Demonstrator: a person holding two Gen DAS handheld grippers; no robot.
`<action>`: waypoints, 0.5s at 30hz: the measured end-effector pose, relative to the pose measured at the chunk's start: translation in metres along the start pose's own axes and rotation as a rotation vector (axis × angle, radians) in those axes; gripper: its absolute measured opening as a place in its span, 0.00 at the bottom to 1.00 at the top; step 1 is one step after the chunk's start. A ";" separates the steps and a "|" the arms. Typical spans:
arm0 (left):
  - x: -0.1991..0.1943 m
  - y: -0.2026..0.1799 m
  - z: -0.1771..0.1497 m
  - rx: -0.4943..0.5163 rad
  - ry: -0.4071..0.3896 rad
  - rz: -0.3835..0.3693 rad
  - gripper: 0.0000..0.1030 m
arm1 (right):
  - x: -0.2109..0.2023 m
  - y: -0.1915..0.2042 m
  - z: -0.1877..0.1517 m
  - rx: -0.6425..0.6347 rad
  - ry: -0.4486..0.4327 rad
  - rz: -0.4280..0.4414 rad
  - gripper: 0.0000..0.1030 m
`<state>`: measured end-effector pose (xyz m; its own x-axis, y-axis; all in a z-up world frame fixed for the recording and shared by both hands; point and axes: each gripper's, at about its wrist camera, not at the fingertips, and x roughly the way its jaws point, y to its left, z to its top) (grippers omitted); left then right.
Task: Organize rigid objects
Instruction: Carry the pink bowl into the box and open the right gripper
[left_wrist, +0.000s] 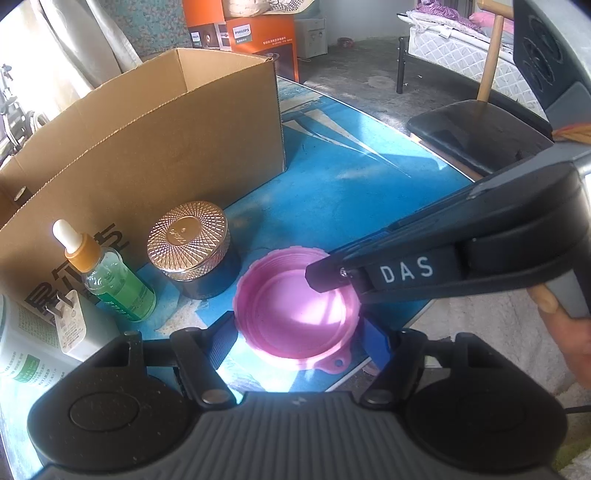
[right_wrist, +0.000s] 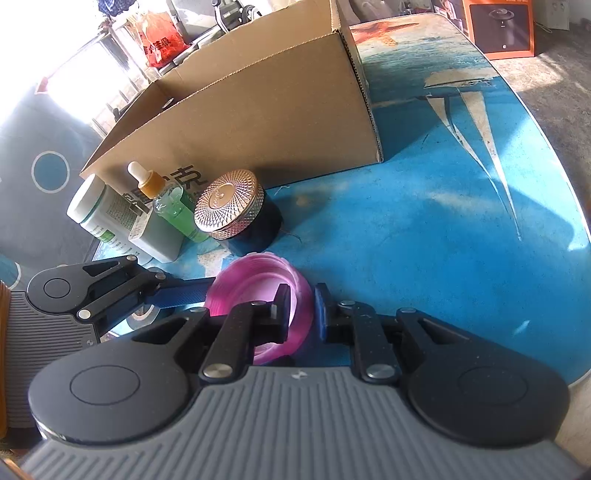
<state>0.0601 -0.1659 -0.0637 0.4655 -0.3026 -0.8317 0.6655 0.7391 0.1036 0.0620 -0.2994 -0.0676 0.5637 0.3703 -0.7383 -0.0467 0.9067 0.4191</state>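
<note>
The pink lid (left_wrist: 295, 314) looks light, stiff and thin-walled. The right gripper (right_wrist: 301, 314) pinches its rim; the left gripper (left_wrist: 301, 338) straddles it, part-open.

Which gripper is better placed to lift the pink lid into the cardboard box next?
Right. The right gripper is shut on the pink lid rim, one finger inside it. The left gripper only straddles the lid, jaws open. The cardboard box stands just behind.

both wrist cams close, share pink bowl (left_wrist: 295, 314).
</note>
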 end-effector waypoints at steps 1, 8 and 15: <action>-0.003 -0.001 0.000 0.002 -0.007 0.002 0.70 | -0.004 0.001 0.000 0.000 -0.009 0.001 0.14; -0.041 -0.003 0.010 0.027 -0.116 0.039 0.70 | -0.044 0.017 0.009 -0.018 -0.109 0.011 0.14; -0.102 0.016 0.038 0.036 -0.284 0.149 0.70 | -0.088 0.056 0.050 -0.131 -0.251 0.061 0.14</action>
<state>0.0456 -0.1463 0.0439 0.7003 -0.3519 -0.6211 0.5955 0.7677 0.2366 0.0516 -0.2914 0.0470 0.7426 0.3783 -0.5527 -0.1835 0.9086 0.3752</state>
